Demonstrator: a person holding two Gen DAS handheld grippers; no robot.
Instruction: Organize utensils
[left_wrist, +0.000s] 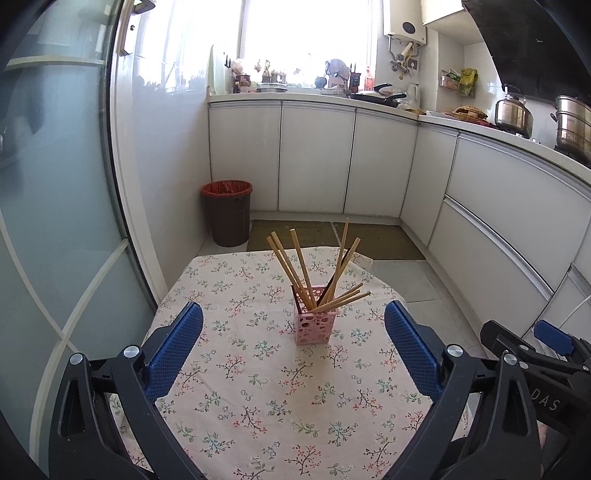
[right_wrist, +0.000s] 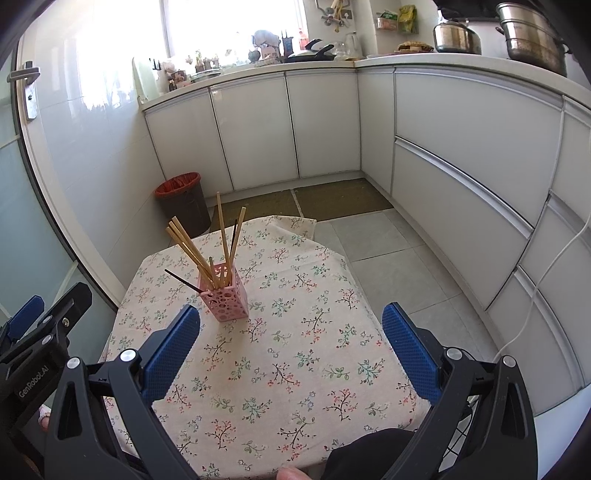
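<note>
A pink perforated holder (left_wrist: 316, 326) stands upright on the floral tablecloth (left_wrist: 258, 387), with several wooden chopsticks (left_wrist: 295, 269) and a dark one fanning out of it. My left gripper (left_wrist: 293, 321) is open, its blue pads spread wide on the near side of the holder, nothing between them. In the right wrist view the same holder (right_wrist: 223, 299) sits ahead and to the left, chopsticks (right_wrist: 188, 245) leaning left and up. My right gripper (right_wrist: 291, 319) is open and empty above the cloth (right_wrist: 295, 350). Each gripper shows at the other view's edge.
A brown bin with a red liner (left_wrist: 227, 212) stands on the floor beyond the table by the glass door (left_wrist: 55, 221). White cabinets (left_wrist: 314, 158) wrap the back and right, their counter crowded with pots and pans. A white cable (right_wrist: 546, 273) hangs at right.
</note>
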